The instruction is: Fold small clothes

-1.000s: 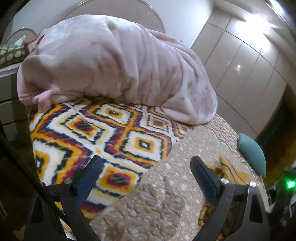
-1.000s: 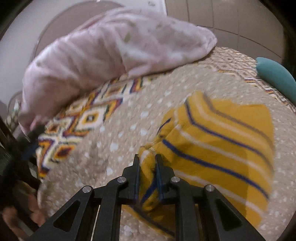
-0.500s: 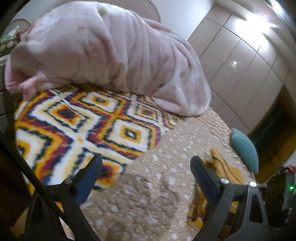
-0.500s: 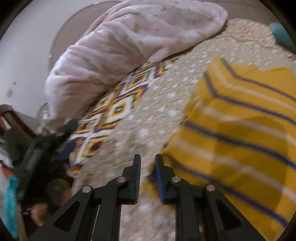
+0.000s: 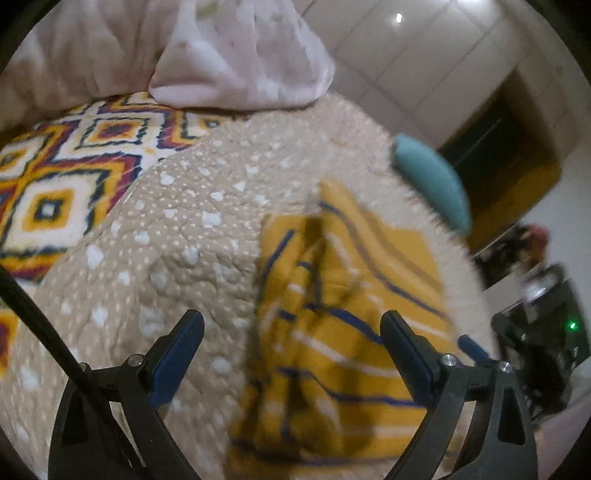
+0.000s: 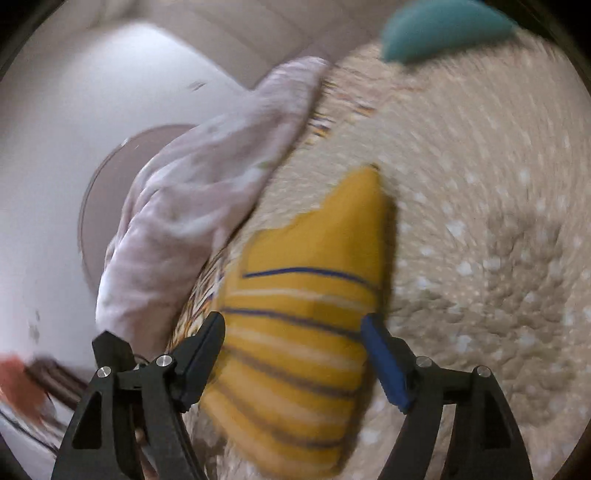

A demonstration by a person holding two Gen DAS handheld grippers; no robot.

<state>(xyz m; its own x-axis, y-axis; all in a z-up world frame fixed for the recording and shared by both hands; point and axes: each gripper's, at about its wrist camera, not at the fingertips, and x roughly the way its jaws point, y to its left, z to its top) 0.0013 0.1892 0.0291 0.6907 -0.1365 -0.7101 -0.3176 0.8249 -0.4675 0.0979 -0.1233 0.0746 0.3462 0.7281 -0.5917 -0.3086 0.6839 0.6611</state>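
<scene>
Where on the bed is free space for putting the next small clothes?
Free: the beige dotted bedspread between the patterned blanket and the yellow striped garment. Crowded: the head end under the pink duvet, and the edge by the teal cushion.

My right gripper (image 6: 293, 354) is no longer pinching the yellow striped garment (image 6: 306, 332); its jaws are opening wide, the cloth now lying loose between and ahead of them with neither pad pressing it; the view is rolling, so the pink blanket (image 6: 192, 206) is now sitting off to the fingers' left and the teal cushion (image 6: 439, 26) far ahead; my left gripper (image 5: 291, 354), jaws apart as before, is swinging over so the garment (image 5: 343, 325), earlier off beyond its right finger, is now lying bunched between and ahead of its fingers; the patterned cover (image 5: 66, 184) is sliding away to its left.
</scene>
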